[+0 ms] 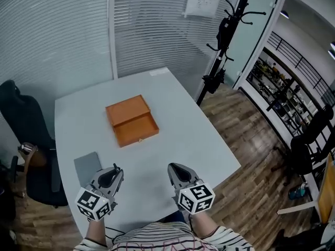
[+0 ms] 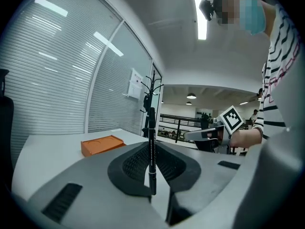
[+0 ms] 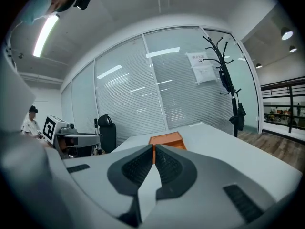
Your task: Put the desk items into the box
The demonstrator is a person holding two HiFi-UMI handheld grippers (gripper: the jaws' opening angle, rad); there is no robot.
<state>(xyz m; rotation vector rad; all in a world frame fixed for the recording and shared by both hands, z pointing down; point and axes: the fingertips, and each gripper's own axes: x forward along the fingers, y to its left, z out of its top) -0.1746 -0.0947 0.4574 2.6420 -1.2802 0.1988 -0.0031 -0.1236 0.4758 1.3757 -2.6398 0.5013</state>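
Box [image 1: 132,121]: orange, open in the middle of the table [image 1: 183,124], its far half and near half lying side by side. Apparently nothing in either half, as far as the head view tells. Well apart from both grippers, farther out along the table.

Pen [image 2: 151,149]: black and slim, standing upright, clamped between the jaws of the left gripper [image 1: 114,171] over the near left of the table. Not yet in the box.

Right gripper [image 3: 153,150]: jaws closed together with nothing between them, pointing toward the box from the near right.

Grey pad [image 1: 88,167]: lying flat on the table just beside the left gripper, to its left, untouched.

Judged as early in the task: one item in hand, none delivered. Left to do: carry the pen forward and rightward over the near half of the box, lower it, let go. After that, probably fetch the grey pad, though hard to say whether it would fit. No other loose desk items to be seen on the table.
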